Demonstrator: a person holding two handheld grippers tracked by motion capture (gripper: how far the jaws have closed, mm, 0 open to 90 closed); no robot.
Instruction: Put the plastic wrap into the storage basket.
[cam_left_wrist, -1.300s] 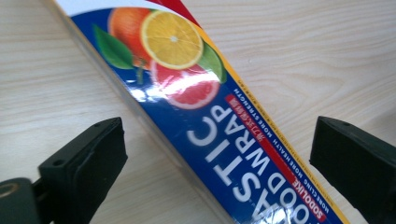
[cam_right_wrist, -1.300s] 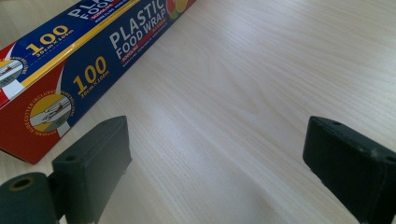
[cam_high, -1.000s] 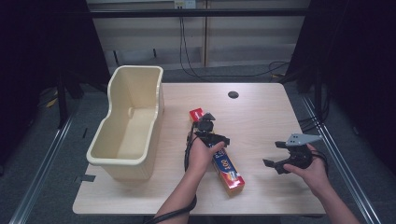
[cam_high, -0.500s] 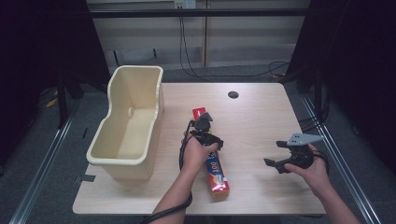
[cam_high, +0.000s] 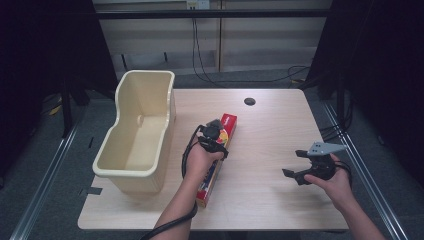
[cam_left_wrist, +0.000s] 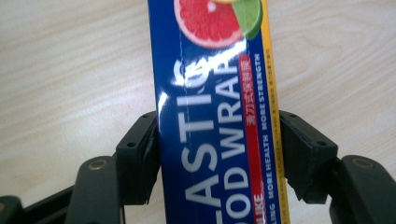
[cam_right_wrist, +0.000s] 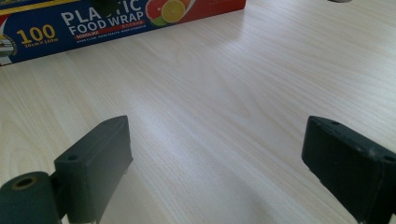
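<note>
A long blue and red box of plastic food wrap (cam_high: 207, 184) lies slanted across the middle of the wooden table (cam_high: 270, 130), its red end (cam_high: 229, 121) pointing away from me. My left gripper (cam_high: 214, 131) is shut on the box about halfway along. In the left gripper view both black jaws press the sides of the box (cam_left_wrist: 217, 116), so the left gripper (cam_left_wrist: 217, 149) holds it. My right gripper (cam_high: 296, 164) hovers open over bare table at the right, well apart from the box. In the right gripper view the right gripper (cam_right_wrist: 224, 163) has wide-spread jaws, and the box (cam_right_wrist: 93, 23) lies far ahead.
A tall cream plastic bin (cam_high: 150, 150) stands open on the table's left side, close to the box. A dark round hole (cam_high: 249, 101) sits in the tabletop near the far edge. Cables run along the floor behind the table.
The left gripper has swung the box: its near end moved left toward the bin and its far end shifted slightly right. The right gripper has stayed in place, open.
</note>
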